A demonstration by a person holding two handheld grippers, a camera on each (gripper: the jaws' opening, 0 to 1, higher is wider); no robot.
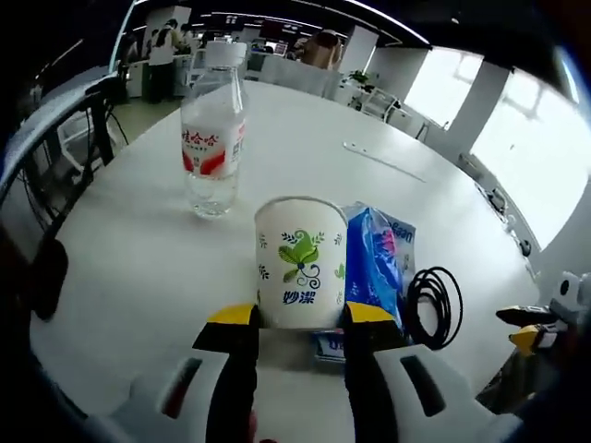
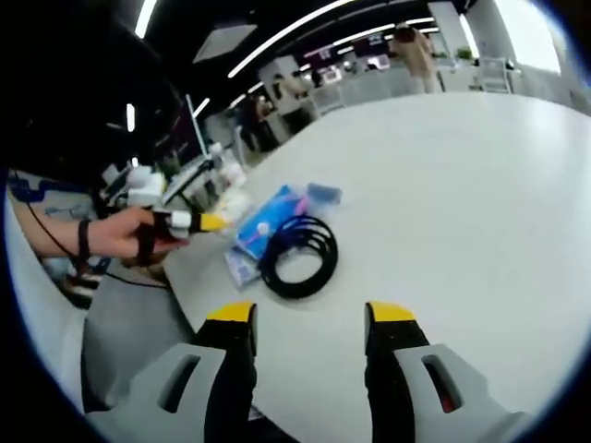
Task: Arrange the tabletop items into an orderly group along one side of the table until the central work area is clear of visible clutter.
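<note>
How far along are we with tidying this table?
Looks done: tissue pack and black cable coil already sit together near the table edge. In hand: left gripper closed on the paper cup beside them. Left: water bottle stands apart; right gripper is open.

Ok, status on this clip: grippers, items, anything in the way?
Left gripper shut on paper cup. Right gripper open, empty, above table. Blue packet and black cable coil beside cup; water bottle apart, behind.
</note>
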